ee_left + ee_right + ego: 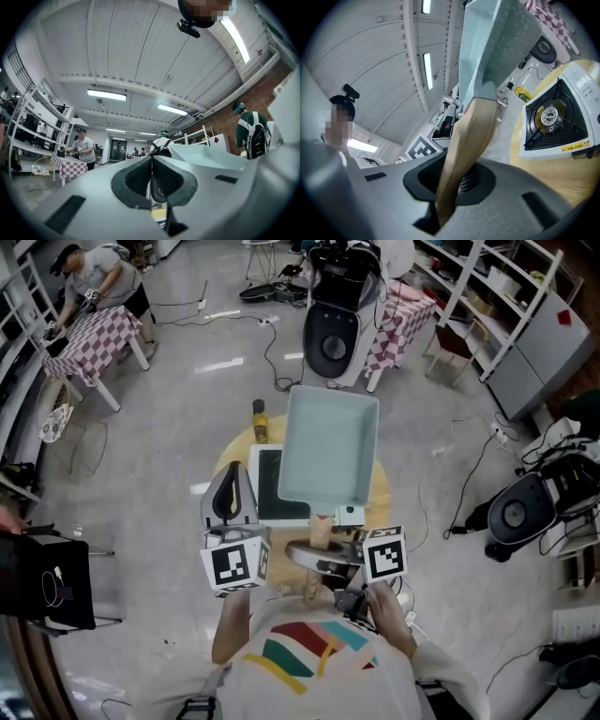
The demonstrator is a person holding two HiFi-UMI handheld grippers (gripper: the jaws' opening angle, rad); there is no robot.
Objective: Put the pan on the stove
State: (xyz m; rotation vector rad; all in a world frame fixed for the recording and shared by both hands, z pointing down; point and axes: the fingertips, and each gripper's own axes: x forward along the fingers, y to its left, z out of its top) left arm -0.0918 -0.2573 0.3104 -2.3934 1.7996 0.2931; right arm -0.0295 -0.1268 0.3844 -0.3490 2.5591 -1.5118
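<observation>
The pale blue rectangular pan hangs in the air over the white gas stove on the round wooden table. My right gripper is shut on the pan's wooden handle. In the right gripper view the handle runs up out of the jaws to the pan, and the stove with its black burner lies apart, below to the right. My left gripper is shut and holds nothing, just left of the pan. In the left gripper view its pads meet, with the pan at the right.
A yellow oil bottle stands on the table behind the stove. A black-and-white machine and a checked table are beyond it. Cables cross the floor. A person works at another checked table, far left. Shelves line the right wall.
</observation>
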